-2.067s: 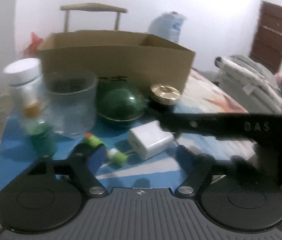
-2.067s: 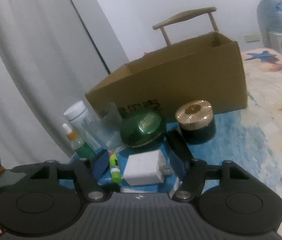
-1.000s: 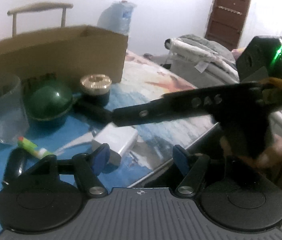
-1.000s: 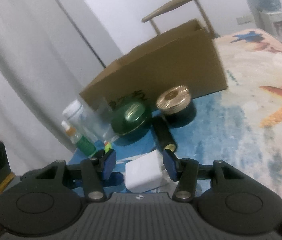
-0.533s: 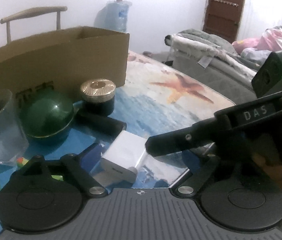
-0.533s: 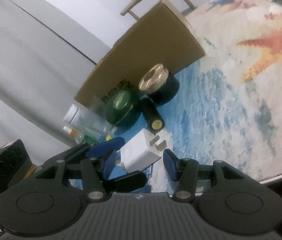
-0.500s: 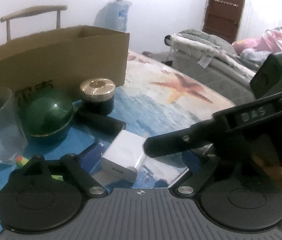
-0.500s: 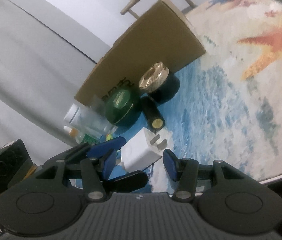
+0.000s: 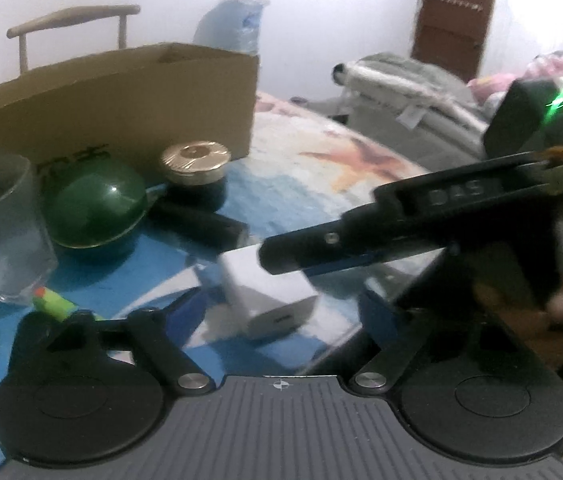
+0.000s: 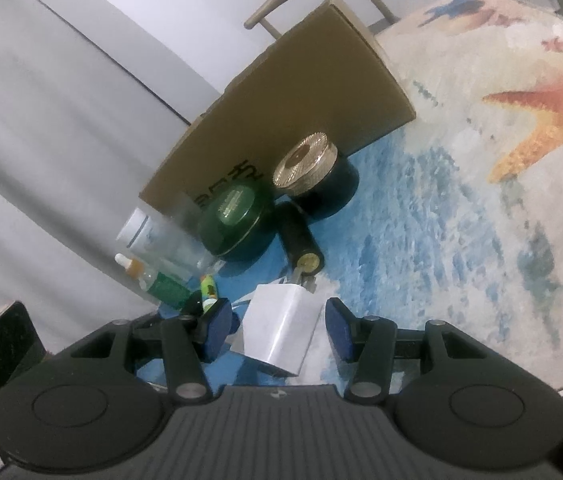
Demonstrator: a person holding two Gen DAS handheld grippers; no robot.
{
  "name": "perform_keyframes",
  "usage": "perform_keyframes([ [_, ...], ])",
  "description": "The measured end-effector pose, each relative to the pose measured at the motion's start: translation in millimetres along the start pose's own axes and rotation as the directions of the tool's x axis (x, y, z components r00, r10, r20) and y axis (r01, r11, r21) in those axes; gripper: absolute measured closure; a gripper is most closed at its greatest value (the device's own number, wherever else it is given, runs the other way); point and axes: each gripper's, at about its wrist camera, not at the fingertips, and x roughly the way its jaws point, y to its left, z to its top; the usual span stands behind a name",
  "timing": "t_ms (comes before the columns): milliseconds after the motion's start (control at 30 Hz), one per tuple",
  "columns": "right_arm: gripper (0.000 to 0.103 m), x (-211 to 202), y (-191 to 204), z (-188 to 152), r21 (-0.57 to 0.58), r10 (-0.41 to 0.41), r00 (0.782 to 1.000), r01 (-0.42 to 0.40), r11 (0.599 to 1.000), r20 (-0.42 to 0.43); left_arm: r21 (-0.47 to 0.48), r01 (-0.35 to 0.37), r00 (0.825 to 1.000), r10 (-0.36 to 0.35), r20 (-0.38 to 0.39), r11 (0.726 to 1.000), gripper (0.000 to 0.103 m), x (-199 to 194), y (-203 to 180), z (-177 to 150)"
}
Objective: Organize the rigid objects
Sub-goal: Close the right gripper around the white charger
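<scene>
Starfish-print table (image 10: 461,240) under cardboard box (image 10: 301,92)

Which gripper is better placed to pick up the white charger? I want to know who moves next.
Right. The right gripper already has the white charger between its jaws, with gaps on both sides. The left gripper is closing behind it, and the right gripper's finger crosses its path.

A: Tablecloth (image 10: 461,240)? Blue water print, cream sand, orange starfish (image 10: 553,116).
B: Plain brown cardboard box (image 10: 301,96), black print on its side.
A: Dark green round tin (image 10: 237,220), gold rim. Black jar with ribbed gold lid (image 10: 305,160).
B: White cube charger (image 10: 281,328). Black tube, gold end cap (image 10: 301,240).
A: Neon green marker (image 9: 55,302), orange tip. Gripper pads (image 10: 339,328) blue.
</scene>
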Motion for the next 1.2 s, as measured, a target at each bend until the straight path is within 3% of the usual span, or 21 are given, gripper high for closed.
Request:
perform_keyframes([
  [267,0.051,5.6,13.9,-5.1,-0.081,-0.047,0.999,0.047,0.996,0.001,0.033,-0.032,0.999,0.033,-0.015,0.999,0.032,10.6,-0.6,-0.4],
  [433,0.055,9.4,23.6,-10.8,-0.130,-0.078,0.997,0.078,0.988,0.008,0.067,-0.084,0.996,0.083,0.010,0.994,0.046,9.6,-8.0,-3.3],
  [600,0.056,9.7,30.6,-14.9,-0.162,-0.081,0.997,0.081,0.983,0.008,0.068,-0.126,0.992,0.124,0.039,0.990,0.052,5.6,-9.8,-2.2],
  [900,0.057,6.5,34.8,-14.6,-0.155,-0.084,0.996,0.085,0.984,0.014,0.094,-0.158,0.986,0.151,0.077,0.983,0.053,0.3,-16.7,-2.4],
  [1067,0.057,10.5,27.3,-11.7,-0.111,-0.069,0.998,0.068,0.992,0.000,0.078,-0.155,0.987,0.151,0.056,0.985,0.053,4.0,-13.5,-1.9],
  [1200,0.059,11.5,21.0,-9.2,-0.075,-0.058,0.998,0.057,0.996,-0.009,0.079,-0.155,0.988,0.154,0.024,0.985,0.046,7.5,-10.3,-3.6],
])
